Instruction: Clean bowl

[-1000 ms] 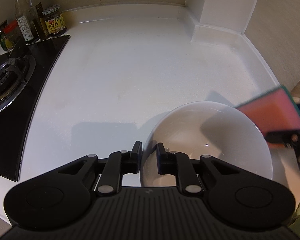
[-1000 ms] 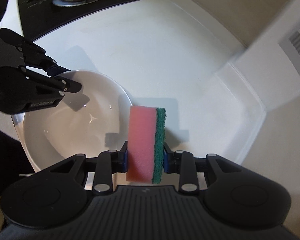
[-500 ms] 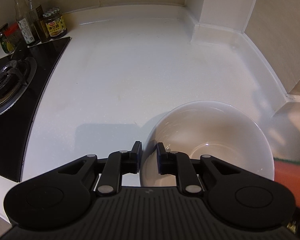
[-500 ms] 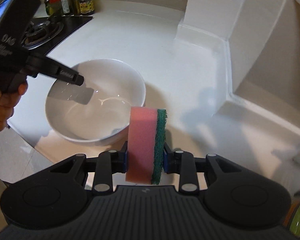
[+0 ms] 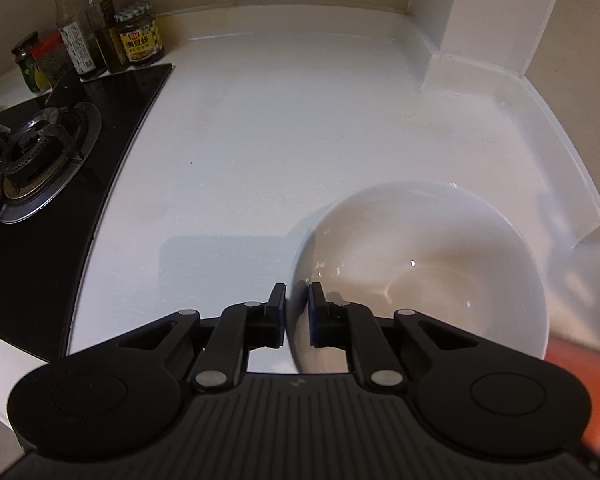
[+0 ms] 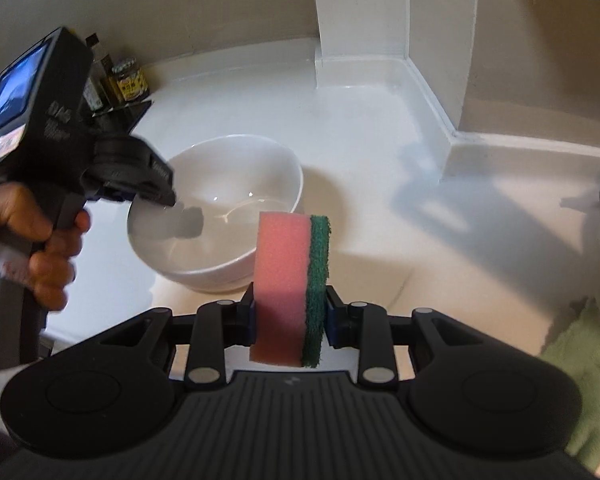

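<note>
A white bowl (image 5: 440,280) (image 6: 220,184) stands on the white counter (image 5: 280,128). My left gripper (image 5: 297,312) (image 6: 176,206) straddles the bowl's near-left rim, one pad outside and one inside. Its jaws are closing, and the pads look pressed on the rim. A hand (image 6: 28,240) holds that gripper's handle. My right gripper (image 6: 290,320) is shut on a pink sponge with a green scouring side (image 6: 288,280), held upright in front of the bowl's right side and just short of it. In the left wrist view the sponge (image 5: 572,380) is a pink blur at the lower right edge.
A black gas hob with a burner (image 5: 32,160) lies at the left. Bottles and jars (image 5: 100,40) stand behind it against the wall. A white wall column (image 5: 480,20) juts out at the back right. A green cloth (image 6: 588,360) lies at the right.
The right gripper rolled upright and drew back from over the bowl to in front of it, sponge still held. The left jaws narrowed onto the bowl's rim.
</note>
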Motion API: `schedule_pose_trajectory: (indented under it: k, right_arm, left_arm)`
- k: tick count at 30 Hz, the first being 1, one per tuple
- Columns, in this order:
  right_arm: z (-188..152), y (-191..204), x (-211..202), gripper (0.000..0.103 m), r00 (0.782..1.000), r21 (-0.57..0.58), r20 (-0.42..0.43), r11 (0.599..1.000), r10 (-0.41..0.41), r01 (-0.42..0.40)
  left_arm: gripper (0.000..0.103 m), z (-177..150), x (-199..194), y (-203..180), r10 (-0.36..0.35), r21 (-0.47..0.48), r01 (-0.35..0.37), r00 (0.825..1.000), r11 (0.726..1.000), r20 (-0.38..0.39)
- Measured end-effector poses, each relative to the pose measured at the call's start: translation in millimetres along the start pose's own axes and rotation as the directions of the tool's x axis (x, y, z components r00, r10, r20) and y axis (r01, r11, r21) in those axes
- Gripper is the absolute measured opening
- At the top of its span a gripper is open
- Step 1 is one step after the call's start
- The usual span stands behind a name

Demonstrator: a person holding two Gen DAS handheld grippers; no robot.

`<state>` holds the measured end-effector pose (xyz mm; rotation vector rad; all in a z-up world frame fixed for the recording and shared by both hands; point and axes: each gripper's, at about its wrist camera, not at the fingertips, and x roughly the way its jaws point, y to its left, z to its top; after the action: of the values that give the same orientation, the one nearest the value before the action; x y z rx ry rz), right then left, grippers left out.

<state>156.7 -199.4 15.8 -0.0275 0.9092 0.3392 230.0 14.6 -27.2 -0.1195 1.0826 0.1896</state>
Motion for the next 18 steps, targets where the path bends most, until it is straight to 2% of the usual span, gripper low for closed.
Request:
schedule_pose_trajectory:
  k: [4,8,12,14,16,18]
  right_arm:
    - [20.7,-2.1,20.1,0.027,1.000,-0.018,0.019,1.000,-0.002,0.002]
    - [40.1,-4.6,39.1,0.027,0.999,-0.050,0.031,0.998,0.026,-0.025]
    - [50.3,-3.0,51.9,0.027,0.998,-0.061,0.043,0.997,0.048,-0.045]
    - [50.7,-0.5,53.7,0.027,0.997,-0.060,0.051,0.997,0.051,-0.048]
    - [50.5,1.9,56.8,0.027,0.996,-0.063,0.063,0.997,0.058,-0.054]
    - [51.6,3.1,59.1,0.027,0.996,-0.065,0.070,0.996,0.061,-0.056]
  left_arm:
    - [0.013,12.8,6.0,11.4,-0.033,0.081,0.035,0.999,0.996,-0.028]
    - [0.017,28.2,16.3,16.6,-0.034,0.164,0.045,0.997,0.985,-0.068]
    - [0.022,25.6,15.3,17.5,-0.048,0.173,0.069,0.991,0.983,-0.123]
    - [0.032,15.4,13.3,11.1,-0.028,0.191,0.050,0.993,0.980,-0.112]
    - [0.032,6.3,11.0,5.3,-0.005,0.194,0.022,0.996,0.981,-0.089]
    - [0.028,1.8,7.8,3.2,0.014,0.150,-0.004,0.998,0.989,-0.069]
